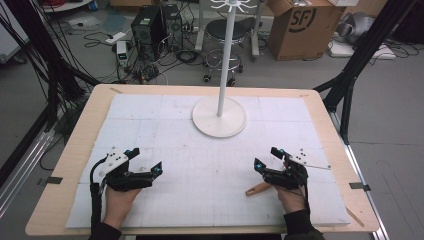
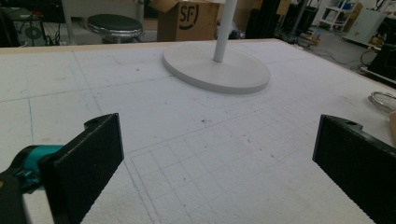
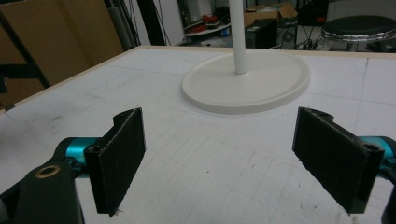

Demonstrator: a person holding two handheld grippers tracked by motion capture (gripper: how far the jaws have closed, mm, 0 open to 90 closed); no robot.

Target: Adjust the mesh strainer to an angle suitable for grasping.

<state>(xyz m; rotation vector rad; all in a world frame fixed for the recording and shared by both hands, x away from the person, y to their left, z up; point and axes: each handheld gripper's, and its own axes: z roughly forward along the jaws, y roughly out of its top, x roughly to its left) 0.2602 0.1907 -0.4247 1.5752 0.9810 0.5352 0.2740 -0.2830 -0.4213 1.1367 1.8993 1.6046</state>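
White stand [image 1: 219,116], a smooth round disc base with a slim upright pole rising from its middle, sits on the far half of the table [image 1: 65,165], between my two claws and well ahead of both. The table has a pale wooden rim and is covered with a rough, grainy white foam sheet [image 1: 200,195] scored with a faint square grid. My left gripper [image 1: 145,160] rests low over the near left of the sheet, its flat, black, rough-faced jaws spread wide with nothing between them; in the left gripper view the stand's base lies ahead and a little right. My right gripper [image 1: 267,158] sits at the near right, jaws likewise spread wide and empty, teal fittings at their roots. A small brown wooden piece [image 1: 258,189] lies on the foam just beside my right hand [image 1: 291,192]. On the floor beyond stand a cardboard box [image 1: 300,25] and a round stool [image 1: 227,32].
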